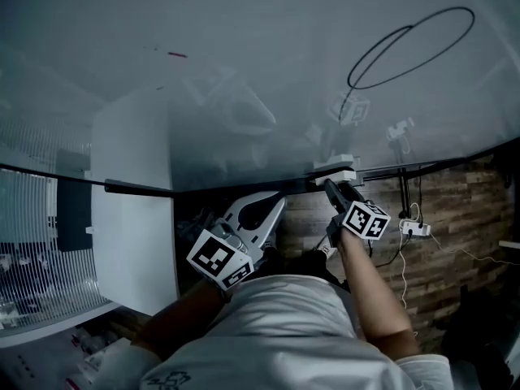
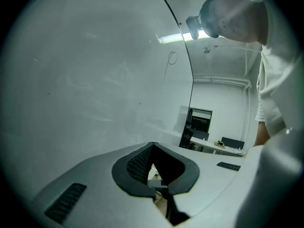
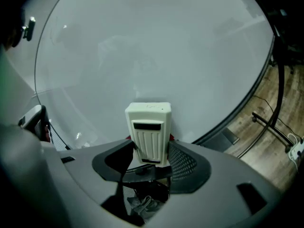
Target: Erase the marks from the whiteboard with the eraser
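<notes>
The whiteboard (image 1: pixel 244 71) fills the upper head view. It bears a black loop mark (image 1: pixel 410 47) at the upper right and a tiny red mark (image 1: pixel 176 54) at the upper left. My right gripper (image 1: pixel 337 187) is shut on the white eraser (image 1: pixel 335 170), held against the board's lower edge, well below the loop. In the right gripper view the ribbed eraser (image 3: pixel 148 132) stands upright between the jaws against the board (image 3: pixel 156 46). My left gripper (image 1: pixel 268 210) hangs lower, close to the person's body, shut on nothing. Its view shows the board (image 2: pixel 85 80) and the thin loop (image 2: pixel 172 58) far off.
A white cabinet (image 1: pixel 134 201) stands behind the board at the left. A power strip with cables (image 1: pixel 414 228) lies on the wood-patterned floor at the right. The board's black stand legs (image 3: pixel 280 127) reach over the floor. Desks and chairs (image 2: pixel 223 144) stand farther off.
</notes>
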